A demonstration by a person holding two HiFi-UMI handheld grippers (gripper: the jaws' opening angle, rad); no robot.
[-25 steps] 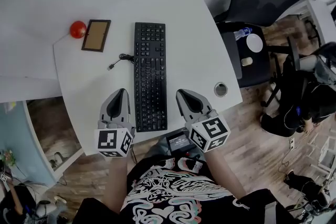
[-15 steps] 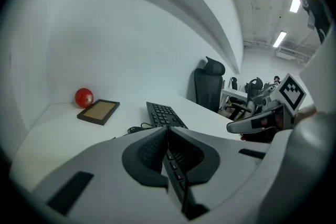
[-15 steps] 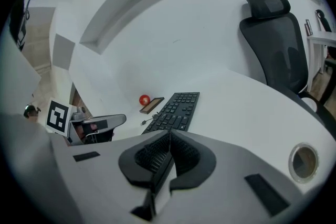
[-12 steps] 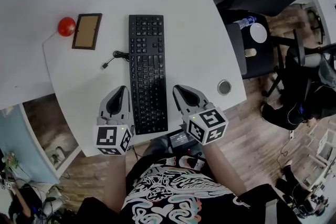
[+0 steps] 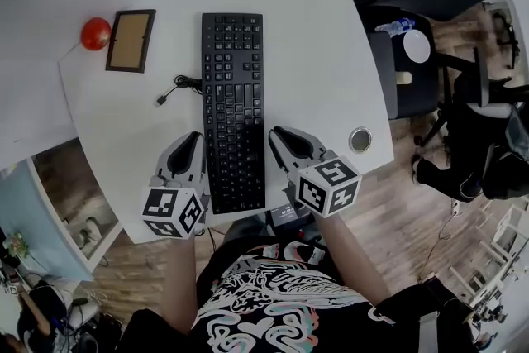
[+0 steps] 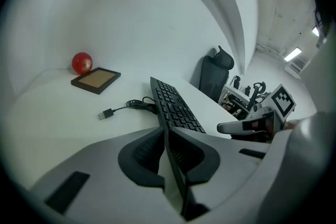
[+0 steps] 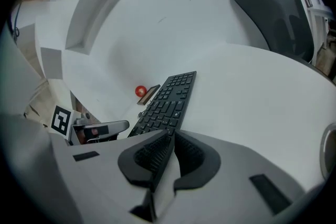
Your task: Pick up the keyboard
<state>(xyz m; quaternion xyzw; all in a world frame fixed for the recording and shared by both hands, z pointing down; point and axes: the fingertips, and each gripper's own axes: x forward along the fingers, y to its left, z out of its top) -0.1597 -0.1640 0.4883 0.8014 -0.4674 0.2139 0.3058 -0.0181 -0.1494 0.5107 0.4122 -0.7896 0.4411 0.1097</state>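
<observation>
Scene: a person at a white table (image 5: 314, 45), seen from above, with a gripper in each hand.
Keyboard: the black keyboard (image 5: 233, 107) lies flat on the table, lengthwise away from the person, its near end at the table's front edge.
Left gripper: the left gripper (image 5: 193, 140) sits just beside the keyboard's left edge at the near end, jaws pressed together with nothing between them.
Right gripper: the right gripper (image 5: 278, 133) mirrors it just off the right edge, jaws likewise closed and empty.
What has changed: over the last second both grippers have sunk toward the table and drawn in closer to the keyboard's two long sides.
Keyboard's place: it looks unmoved beside its cable.
Meaning for the task: this reads as the approach, with no lift begun; closed jaws cannot clamp, so they probably need to open or wedge under the edges.
Nearby: a loose USB cable (image 5: 175, 88), a small frame (image 5: 131, 40) and a red ball (image 5: 96, 33) lie to the left, well apart from the grippers.
</observation>
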